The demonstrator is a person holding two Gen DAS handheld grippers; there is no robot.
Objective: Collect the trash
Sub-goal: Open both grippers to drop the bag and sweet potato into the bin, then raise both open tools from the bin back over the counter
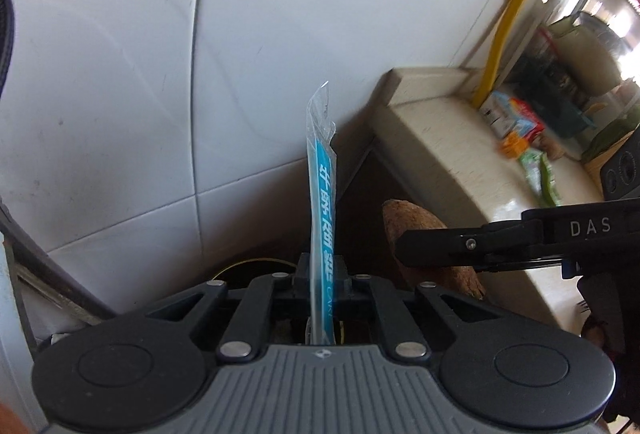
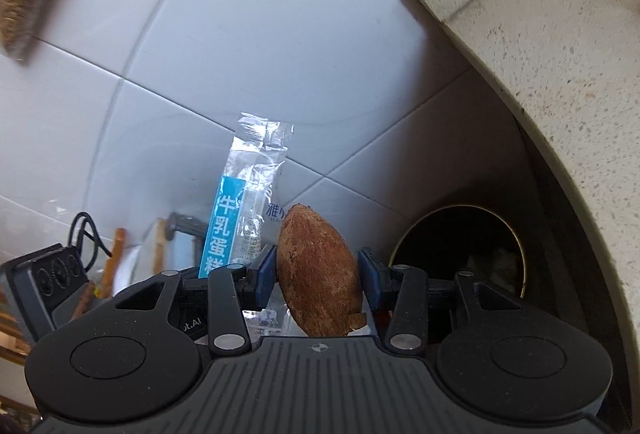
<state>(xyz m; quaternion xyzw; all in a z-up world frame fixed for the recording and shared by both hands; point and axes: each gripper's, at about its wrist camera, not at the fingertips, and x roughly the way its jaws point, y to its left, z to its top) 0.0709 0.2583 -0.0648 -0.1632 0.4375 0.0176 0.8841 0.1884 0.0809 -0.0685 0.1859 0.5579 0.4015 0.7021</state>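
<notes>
My left gripper [image 1: 322, 270] is shut on a clear plastic cake wrapper [image 1: 322, 170] with a blue printed strip, which stands upright and edge-on in the left wrist view. The same wrapper [image 2: 240, 210] shows flat in the right wrist view. My right gripper [image 2: 318, 270] is shut on a rough brown oval husk [image 2: 316, 270]. In the left wrist view that right gripper [image 1: 440, 246] reaches in from the right, with the brown husk [image 1: 416, 222] partly behind it. A dark round bin with a yellow rim [image 2: 460, 254] sits under the counter, just beyond both grippers.
A speckled stone countertop [image 1: 440, 138] juts out on the right, its edge [image 2: 540, 34] overhanging the bin. Green [image 1: 542, 174] and colourful [image 1: 516, 114] packets lie on it by a yellow pipe [image 1: 504, 14]. A white tiled wall [image 1: 160, 74] fills the background.
</notes>
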